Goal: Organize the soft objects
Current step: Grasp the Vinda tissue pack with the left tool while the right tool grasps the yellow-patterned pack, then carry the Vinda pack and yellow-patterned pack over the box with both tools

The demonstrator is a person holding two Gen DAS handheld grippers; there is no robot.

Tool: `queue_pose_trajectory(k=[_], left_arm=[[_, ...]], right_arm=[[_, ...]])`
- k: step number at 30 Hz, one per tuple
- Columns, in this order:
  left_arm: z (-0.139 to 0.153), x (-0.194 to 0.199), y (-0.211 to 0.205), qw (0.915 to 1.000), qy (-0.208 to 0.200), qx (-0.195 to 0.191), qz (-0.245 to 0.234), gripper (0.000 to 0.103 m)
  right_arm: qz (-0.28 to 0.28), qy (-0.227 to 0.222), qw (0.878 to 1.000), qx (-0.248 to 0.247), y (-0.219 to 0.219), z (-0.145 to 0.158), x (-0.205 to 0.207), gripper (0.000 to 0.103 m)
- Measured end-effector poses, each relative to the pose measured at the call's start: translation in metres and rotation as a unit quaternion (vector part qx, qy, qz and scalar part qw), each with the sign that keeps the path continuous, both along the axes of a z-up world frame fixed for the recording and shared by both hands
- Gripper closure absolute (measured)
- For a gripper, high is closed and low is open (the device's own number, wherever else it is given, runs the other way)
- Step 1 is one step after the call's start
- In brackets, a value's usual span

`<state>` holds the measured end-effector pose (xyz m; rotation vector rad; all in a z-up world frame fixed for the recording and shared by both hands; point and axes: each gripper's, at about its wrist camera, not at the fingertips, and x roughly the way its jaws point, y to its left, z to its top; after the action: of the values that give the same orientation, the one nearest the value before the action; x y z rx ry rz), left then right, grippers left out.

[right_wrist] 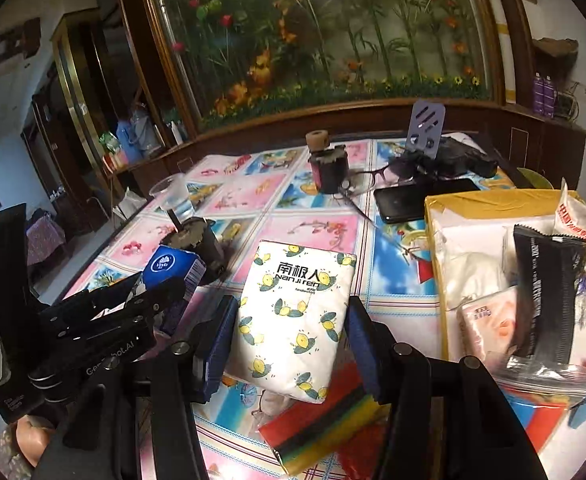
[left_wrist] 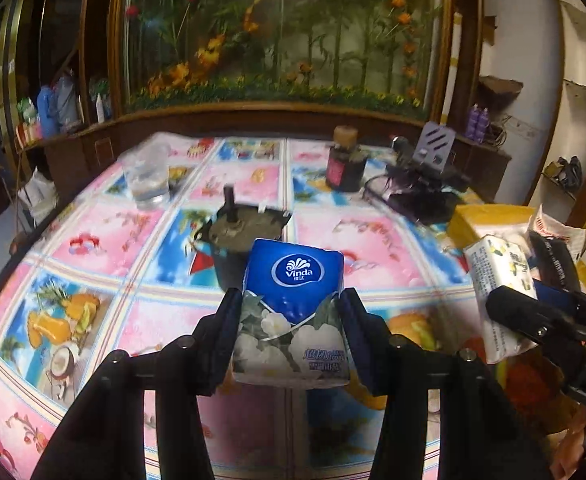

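My left gripper (left_wrist: 291,320) is shut on a blue Vinda tissue pack (left_wrist: 293,300) and holds it off the table. The same pack (right_wrist: 173,270) and the left gripper (right_wrist: 133,296) show at the left of the right wrist view. My right gripper (right_wrist: 291,336) is shut on a white tissue pack printed with lemons (right_wrist: 293,320), its pads pressing both sides, lifted above the tablecloth. That lemon pack (left_wrist: 501,280) also appears at the right of the left wrist view, with the right gripper (left_wrist: 541,320) on it.
A yellow box (right_wrist: 437,216) at the right holds white, pink and black soft packets. A striped sponge pack (right_wrist: 325,432) lies below the right gripper. On the flowered tablecloth (left_wrist: 93,240) stand two dark pots (left_wrist: 237,232) (left_wrist: 345,168), a plastic cup (left_wrist: 147,176), glasses and a phone (right_wrist: 413,200).
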<state>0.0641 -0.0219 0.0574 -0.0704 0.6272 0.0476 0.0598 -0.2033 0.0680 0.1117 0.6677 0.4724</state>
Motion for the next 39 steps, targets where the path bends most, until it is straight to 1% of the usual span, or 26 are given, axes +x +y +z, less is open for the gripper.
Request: queue_pose_trajectory(k=[4,9,12,19,23,29,34,39], left_arm=[[0.008,-0.007,-0.008,0.9995,-0.029,0.012,-0.004,0.054],[0.015,-0.014,-0.016,0.9980,-0.055,0.031,0.001,0.054],[0.019,-0.018,-0.019,0.9973,-0.067,0.029,-0.004,0.054],[0.021,-0.024,-0.029,0.9959,-0.080,0.042,-0.007,0.054],[0.022,-0.024,-0.033,0.9954,-0.082,0.048,-0.003,0.054],[0.021,-0.025,-0.043,0.9949,-0.082,0.056,-0.012,0.054],[0.021,-0.026,-0.054,0.9947,-0.086,0.051,-0.023,0.054],[0.022,-0.026,-0.068,0.9947,-0.089,0.043,-0.030,0.054]], right_arm=[[0.000,-0.019,1.000,0.005,-0.006,0.007,-0.007,0.045],[-0.004,-0.028,1.000,0.007,-0.007,0.008,-0.008,0.045],[-0.006,-0.028,1.000,0.008,-0.008,0.008,-0.008,0.045],[-0.013,-0.032,0.999,0.014,-0.012,0.009,-0.009,0.045],[-0.015,-0.033,0.999,0.019,-0.016,0.011,-0.010,0.045],[-0.020,-0.037,0.999,0.027,-0.023,0.014,-0.012,0.045],[-0.030,-0.039,0.998,0.043,-0.035,0.018,-0.014,0.045],[-0.046,-0.052,0.996,0.061,-0.057,0.026,-0.020,0.045]])
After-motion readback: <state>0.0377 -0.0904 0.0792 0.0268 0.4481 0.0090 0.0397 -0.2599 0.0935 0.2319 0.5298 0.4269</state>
